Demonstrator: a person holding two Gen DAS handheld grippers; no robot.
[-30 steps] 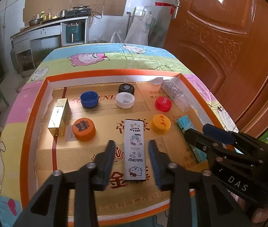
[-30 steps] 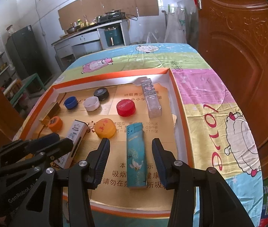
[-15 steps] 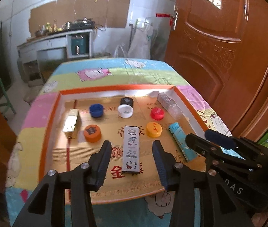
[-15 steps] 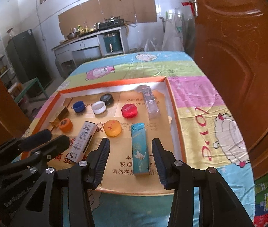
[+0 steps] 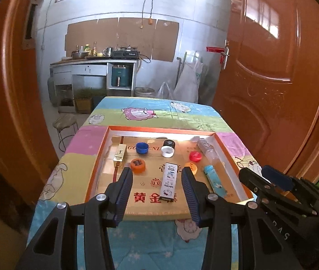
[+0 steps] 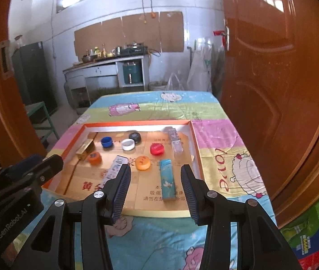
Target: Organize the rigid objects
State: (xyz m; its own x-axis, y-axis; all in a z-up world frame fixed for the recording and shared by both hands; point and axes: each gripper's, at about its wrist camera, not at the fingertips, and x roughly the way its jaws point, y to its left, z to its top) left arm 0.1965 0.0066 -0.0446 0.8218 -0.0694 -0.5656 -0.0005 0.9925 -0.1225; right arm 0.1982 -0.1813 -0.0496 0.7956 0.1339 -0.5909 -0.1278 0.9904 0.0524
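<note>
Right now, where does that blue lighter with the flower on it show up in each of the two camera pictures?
Left wrist view: the blue lighter lies right of centre, near the tray's right wall, outside the open jaws.
Right wrist view: the blue lighter lies near the middle, framed between the open jaws, not touched.
Shared landmark: the red cap lies just beyond it in both.

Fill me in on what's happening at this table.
A person holds two grippers above the near edge of a shallow orange tray on the table. Both the left gripper and right gripper are open and empty. In the tray lie bottle caps, a white lighter, a blue lighter, a gold box and a clear case. Nothing is being gripped.
</note>
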